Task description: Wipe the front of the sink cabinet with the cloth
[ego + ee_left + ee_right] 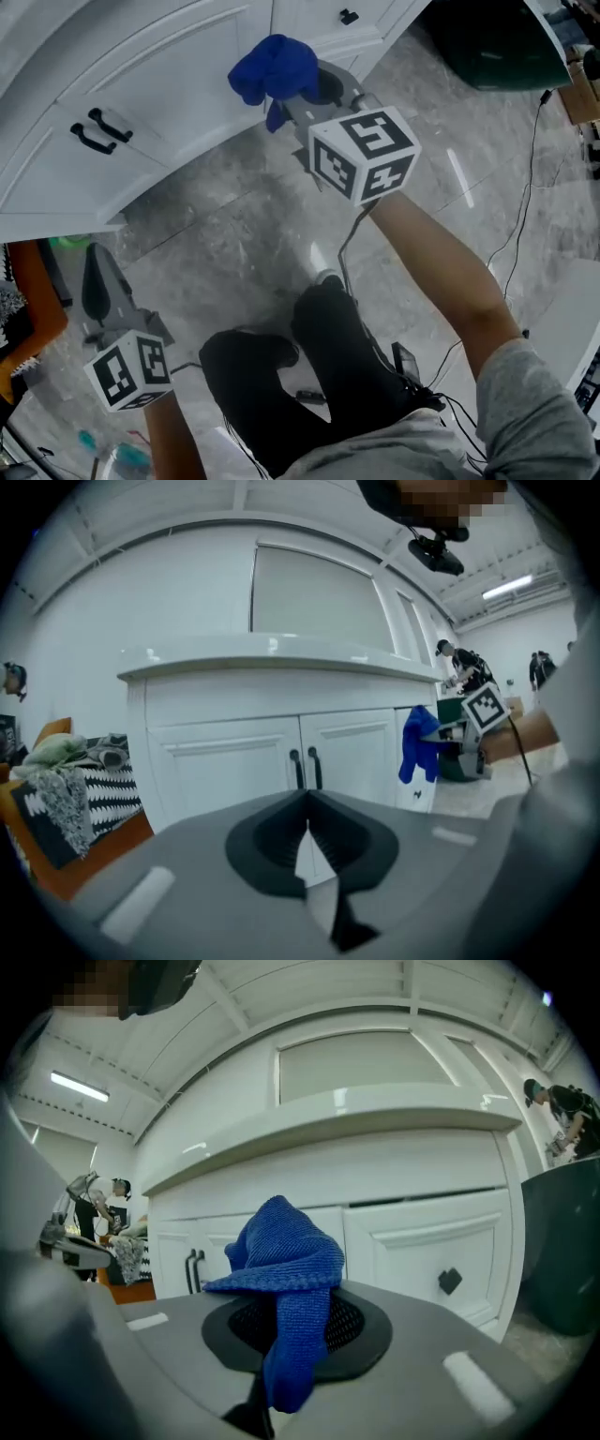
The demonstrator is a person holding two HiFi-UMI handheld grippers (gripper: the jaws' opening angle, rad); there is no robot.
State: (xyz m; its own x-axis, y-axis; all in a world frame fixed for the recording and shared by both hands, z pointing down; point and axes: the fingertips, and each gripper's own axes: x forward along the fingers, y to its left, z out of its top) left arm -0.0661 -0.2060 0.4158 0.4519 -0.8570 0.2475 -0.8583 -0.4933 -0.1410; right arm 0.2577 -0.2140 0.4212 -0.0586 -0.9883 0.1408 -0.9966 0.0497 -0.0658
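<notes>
Right arm outstretched, the right hand-held gripper [311,97] clamps a blue cloth [274,70] close to the white sink cabinet [178,66], while the left hand-held gripper [95,277] hangs low, jaws closed on nothing.

Grey marble floor [234,244] — white wall [56,658], ceiling strip light [509,586], orange furniture [39,309]

Grey marbled floor [234,234], with a thin black cable [523,178] trailing across it at the right. A dark green bin [497,42] stands at the top right. At the left is an orange piece of furniture [42,300] heaped with black-and-white patterned fabric [66,799]. Far off, people [459,660] stand under a strip light [511,586].
</notes>
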